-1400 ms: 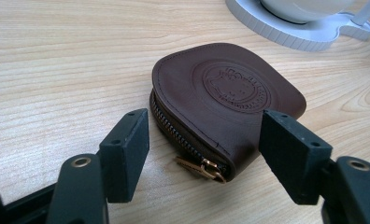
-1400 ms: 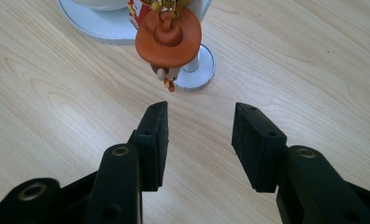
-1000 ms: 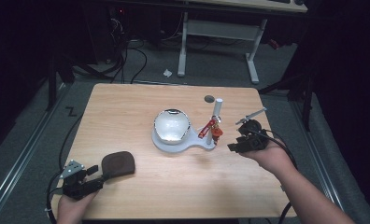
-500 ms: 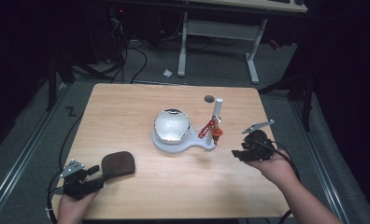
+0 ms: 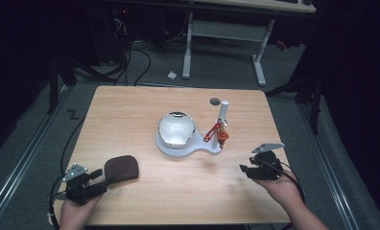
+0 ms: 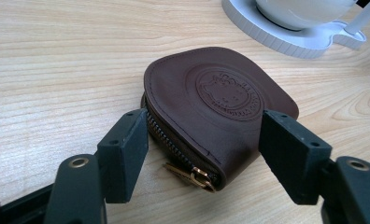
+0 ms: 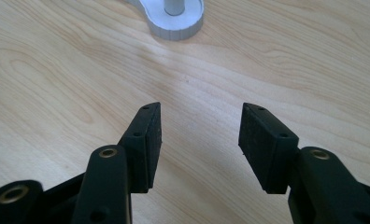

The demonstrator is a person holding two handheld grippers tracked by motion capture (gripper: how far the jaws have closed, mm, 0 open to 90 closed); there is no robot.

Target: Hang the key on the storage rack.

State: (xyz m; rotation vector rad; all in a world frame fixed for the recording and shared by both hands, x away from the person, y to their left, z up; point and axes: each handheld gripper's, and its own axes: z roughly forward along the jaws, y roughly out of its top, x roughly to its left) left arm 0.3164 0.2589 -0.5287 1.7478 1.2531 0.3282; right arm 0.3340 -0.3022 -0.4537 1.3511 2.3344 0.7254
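A: The left gripper (image 6: 202, 144) has its fingers (image 6: 124, 149) spread wide, one on each side of the brown pouch (image 6: 216, 116). Neither pad seems to touch the leather. There is a gap on both sides.

B: And the other one?

A: The right gripper (image 7: 199, 135) is open too, with bare wood between its fingers (image 7: 145, 140). It holds nothing and hangs low over the table (image 5: 130, 105), near the right edge in the high view.

B: Where does the pouch lie?

A: Flat on the table at the near left, just ahead of the left gripper in the high view. It is rounded, with a stamped round emblem on top. Its zip runs along the near edge, and the brass pull (image 6: 192, 175) rests on the wood between the jaws.

B: What stands in the middle?

A: A white base (image 5: 178, 146) with a shiny bowl (image 5: 176, 128) on it. At the base's right end a white post (image 5: 221, 120) rises, and a red clamp (image 5: 214, 132) leans against it. Beyond the post a small dark disc (image 5: 215, 101) lies on the wood.

B: How far are the grippers from that base?

A: Both are well apart from it. The right gripper view shows the round end of the base (image 7: 176, 18) and the post's foot up ahead.

B: And the hands?

A: A hand (image 5: 75, 213) holds the left gripper at the near edge, and another hand (image 5: 281, 189) holds the right one.
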